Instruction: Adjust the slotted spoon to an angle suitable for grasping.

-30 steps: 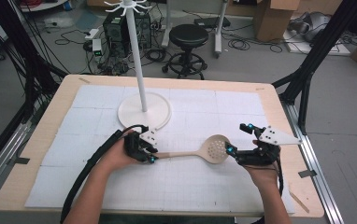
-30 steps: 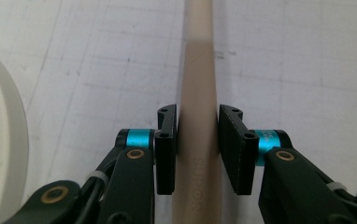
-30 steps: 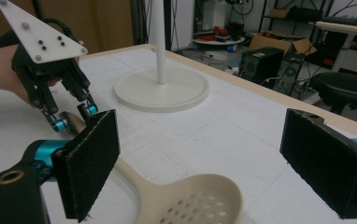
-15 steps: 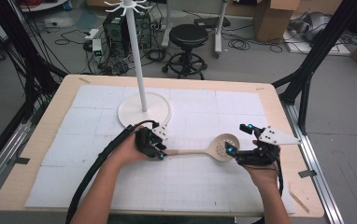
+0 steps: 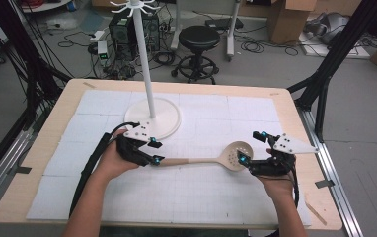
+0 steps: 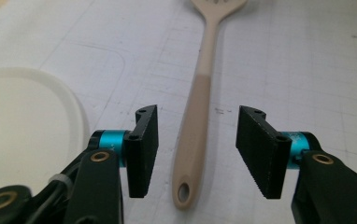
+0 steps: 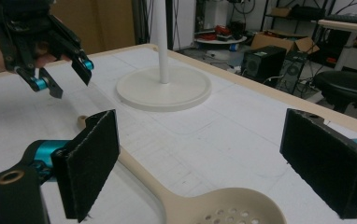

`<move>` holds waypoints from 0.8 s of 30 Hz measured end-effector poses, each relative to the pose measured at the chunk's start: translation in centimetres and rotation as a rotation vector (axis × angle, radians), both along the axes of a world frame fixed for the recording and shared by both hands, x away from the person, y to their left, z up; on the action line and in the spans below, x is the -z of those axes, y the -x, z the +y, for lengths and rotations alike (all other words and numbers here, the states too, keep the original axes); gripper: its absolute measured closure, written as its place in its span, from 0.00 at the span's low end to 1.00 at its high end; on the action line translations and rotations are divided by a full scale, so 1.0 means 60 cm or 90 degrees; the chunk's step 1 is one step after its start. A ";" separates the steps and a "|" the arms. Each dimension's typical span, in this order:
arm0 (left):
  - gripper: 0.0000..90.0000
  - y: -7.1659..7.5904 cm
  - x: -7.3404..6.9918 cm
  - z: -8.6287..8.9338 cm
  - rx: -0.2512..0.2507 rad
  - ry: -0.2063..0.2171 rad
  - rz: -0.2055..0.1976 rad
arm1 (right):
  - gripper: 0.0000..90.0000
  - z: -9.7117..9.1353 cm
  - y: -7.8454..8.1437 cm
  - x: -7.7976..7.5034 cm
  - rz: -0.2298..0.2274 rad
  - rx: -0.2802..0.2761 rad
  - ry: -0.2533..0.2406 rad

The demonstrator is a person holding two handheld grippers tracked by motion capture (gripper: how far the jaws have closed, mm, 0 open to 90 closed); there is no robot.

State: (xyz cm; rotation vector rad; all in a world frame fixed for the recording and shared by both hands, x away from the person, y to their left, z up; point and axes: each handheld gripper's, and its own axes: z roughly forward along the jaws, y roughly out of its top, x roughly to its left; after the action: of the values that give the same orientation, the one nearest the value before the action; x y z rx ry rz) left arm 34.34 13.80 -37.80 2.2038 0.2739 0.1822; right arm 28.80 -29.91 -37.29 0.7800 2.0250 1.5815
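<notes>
no legible text, labels or numbers anywhere

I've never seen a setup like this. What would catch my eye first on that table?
Probably the beige slotted spoon lying flat across the middle of the white mat, stretched between two hand-held black grippers. The left gripper hangs over the handle end, its jaws just opened and clear of the handle; the right gripper sits at the perforated bowl, jaws wide apart. Behind them rises a tall white hook stand.

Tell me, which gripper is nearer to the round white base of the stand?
Left. The left gripper hovers just beside the base, over the spoon handle's end; the right gripper sits farther off, straddling the spoon's bowl.
</notes>
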 end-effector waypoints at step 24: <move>0.31 0.037 -0.006 0.142 -0.101 0.196 -0.036 | 0.12 0.012 -0.005 0.004 0.010 -0.014 0.001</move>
State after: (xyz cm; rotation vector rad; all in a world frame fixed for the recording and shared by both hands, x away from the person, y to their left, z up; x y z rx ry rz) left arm 32.14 22.35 -37.47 1.8695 0.4166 0.2703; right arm 29.10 -29.22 -37.54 0.7735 2.0519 1.5911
